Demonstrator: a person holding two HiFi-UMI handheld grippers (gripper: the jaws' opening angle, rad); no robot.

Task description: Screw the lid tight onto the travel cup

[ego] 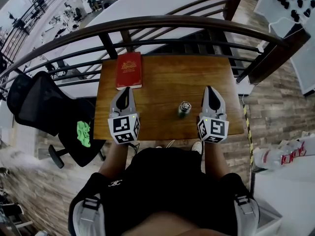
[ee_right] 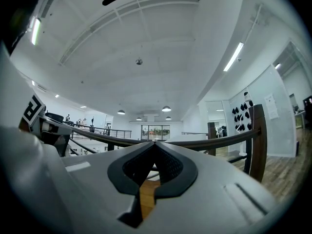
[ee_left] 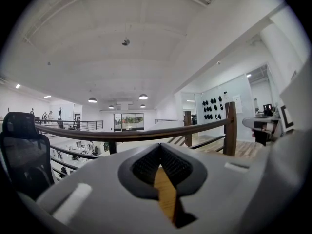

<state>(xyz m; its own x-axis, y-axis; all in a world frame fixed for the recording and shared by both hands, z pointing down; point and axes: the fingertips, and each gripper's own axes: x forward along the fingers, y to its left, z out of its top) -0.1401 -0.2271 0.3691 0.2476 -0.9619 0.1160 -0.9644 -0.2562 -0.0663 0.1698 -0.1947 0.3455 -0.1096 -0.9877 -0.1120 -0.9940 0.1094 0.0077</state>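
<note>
1. The left gripper (ego: pixel 126 89) is hovering over the near-left part of the table (ego: pixel 162 77). Its jaws are pressed together with nothing between them, and its own view is showing only bare wood under the closed tips.
2. The right gripper (ego: pixel 209 88) is hanging over the near-right part, jaws likewise pressed together and pinching nothing.
3. The cup (ego: pixel 184 108) is standing upright on the table between the two grippers. It is just beside the right one and well apart from the left, and neither is touching it.
4. Its top is looking silvery from above, but it is too small to tell how the lid is sitting.
5. A red book (ego: pixel 129 70) is lying flat at the table's far left, just beyond the left gripper's tips.
6. A dark railing (ego: pixel 147 22) is curving past the table's far edge.
7. A black chair (ego: pixel 34 100) is sitting left of the table, with a green cloth (ego: pixel 83 133) lying on it.
</note>
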